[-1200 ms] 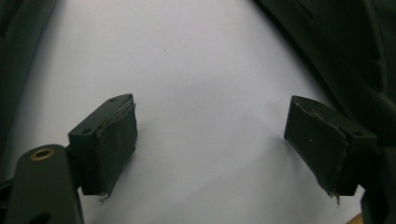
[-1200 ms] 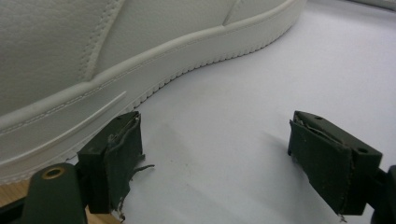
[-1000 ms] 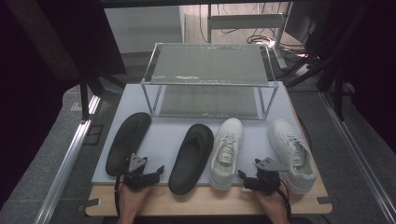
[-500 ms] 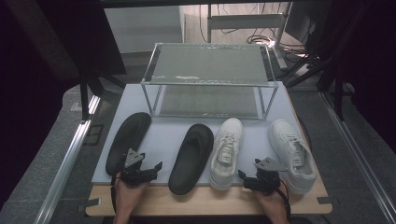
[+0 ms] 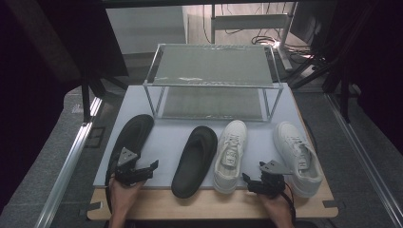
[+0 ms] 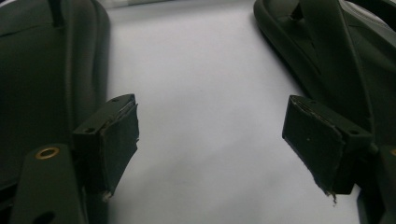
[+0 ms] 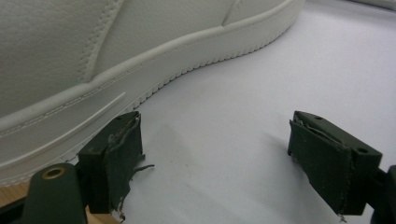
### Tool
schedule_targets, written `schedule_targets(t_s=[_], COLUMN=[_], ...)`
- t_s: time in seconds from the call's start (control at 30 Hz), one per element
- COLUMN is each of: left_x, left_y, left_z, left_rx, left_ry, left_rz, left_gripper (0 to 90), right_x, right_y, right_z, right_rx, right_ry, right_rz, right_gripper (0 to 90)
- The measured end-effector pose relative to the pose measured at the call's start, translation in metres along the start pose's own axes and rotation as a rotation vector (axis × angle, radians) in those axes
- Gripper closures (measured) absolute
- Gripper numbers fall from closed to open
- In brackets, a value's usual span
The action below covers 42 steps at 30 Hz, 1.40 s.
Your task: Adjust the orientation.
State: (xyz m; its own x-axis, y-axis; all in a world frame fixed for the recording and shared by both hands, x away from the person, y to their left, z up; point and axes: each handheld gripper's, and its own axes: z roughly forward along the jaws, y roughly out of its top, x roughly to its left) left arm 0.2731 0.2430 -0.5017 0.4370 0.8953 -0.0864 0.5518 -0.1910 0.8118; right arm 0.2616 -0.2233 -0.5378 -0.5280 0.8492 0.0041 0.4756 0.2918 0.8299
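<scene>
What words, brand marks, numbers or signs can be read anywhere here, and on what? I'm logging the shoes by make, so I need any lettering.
No text can be read in any view.
White sneakers: no legible logo or lettering; the side panel in the right gripper view is plain.
Black slippers: no visible marking.
Wire rack and grey mat: no label.
Left gripper and right gripper: no printing.

Between the left black slipper [image 5: 129, 140] and the right black slipper [image 5: 195, 159] a strip of bare surface [image 5: 166, 142] runs back towards the wire rack [image 5: 214, 80], wide enough for open jaws. The two white sneakers [image 5: 231, 154] [image 5: 298, 156] leave a similar lane between them. The rack's legs and lower shelf block the far end of both lanes.
</scene>
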Motion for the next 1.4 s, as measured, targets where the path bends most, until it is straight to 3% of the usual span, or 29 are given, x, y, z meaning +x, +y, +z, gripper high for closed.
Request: schedule_targets(t_s=[0.27,0.5,0.63,1.0,1.4], left_x=[0.015,0.03,0.037,0.053,0.061], left_y=[0.005,0.009,0.011,0.02,0.03], left_z=[-0.004,-0.001,0.0,0.009,0.02], left_rx=[0.0,0.027,0.036,0.097,0.147], left_ry=[0.012,0.07,0.092,0.107,0.089], left_rz=[0.001,0.006,0.001,-0.025,-0.024], left_gripper=[17.6,22.4,28.4,59.0,72.1], right_x=[0.0,0.0,0.0,0.0,0.0], right_y=[0.0,0.0,0.0,0.0,0.0], right_z=[0.0,0.0,0.0,0.0,0.0], right_rx=[0.0,0.0,0.0,0.0,0.0], right_ry=[-0.001,-0.001,-0.001,0.0,0.0], right_rz=[0.0,0.0,0.0,0.001,0.001], right_gripper=[17.9,17.9,17.9,17.9,17.9])
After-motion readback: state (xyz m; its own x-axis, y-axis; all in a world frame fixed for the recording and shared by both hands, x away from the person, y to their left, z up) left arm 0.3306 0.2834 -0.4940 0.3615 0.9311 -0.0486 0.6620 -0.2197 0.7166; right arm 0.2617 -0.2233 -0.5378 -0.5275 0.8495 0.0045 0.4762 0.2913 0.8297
